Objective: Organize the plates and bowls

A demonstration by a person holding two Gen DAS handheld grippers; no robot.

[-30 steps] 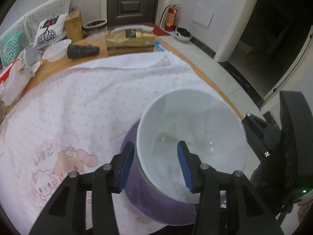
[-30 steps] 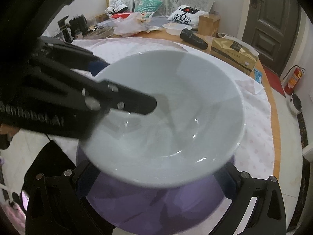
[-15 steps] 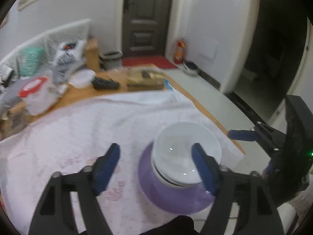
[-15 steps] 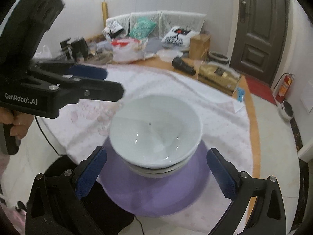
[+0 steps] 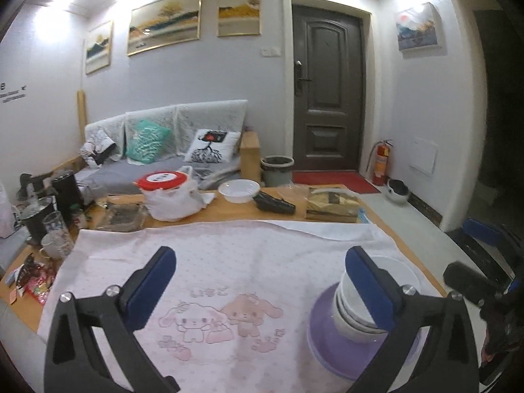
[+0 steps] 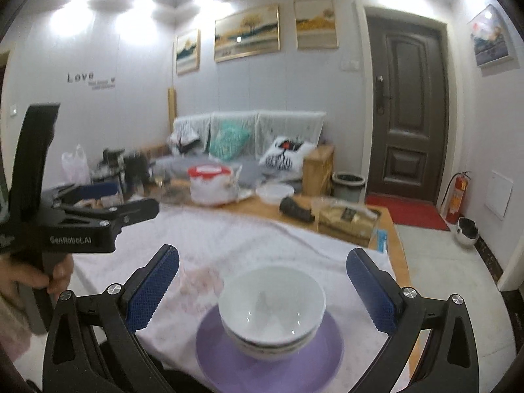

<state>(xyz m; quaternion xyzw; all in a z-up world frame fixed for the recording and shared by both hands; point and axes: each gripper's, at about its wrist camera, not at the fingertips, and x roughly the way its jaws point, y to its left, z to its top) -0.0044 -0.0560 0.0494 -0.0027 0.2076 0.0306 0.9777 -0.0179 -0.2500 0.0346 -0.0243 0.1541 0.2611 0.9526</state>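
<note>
Bowls stacked, both claws clear

White bowls [image 6: 271, 308] sit nested on the purple plate [image 6: 268, 360] near the desk [image 6: 391, 226] edge; left claw [image 5: 258, 281], jaws just opened wide, holds nothing, and right claw [image 6: 262, 286] gapes empty too. Risk: a careless swing could clip that stack and tip it off.

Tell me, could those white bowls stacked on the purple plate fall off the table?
Maybe. The round purple plate sits close to the table's near edge, so a bump from either open gripper could push it off. The stacked white ceramic bowls look a bit uneven and might tip. The pink cartoon tablecloth could also slide if snagged.
</note>
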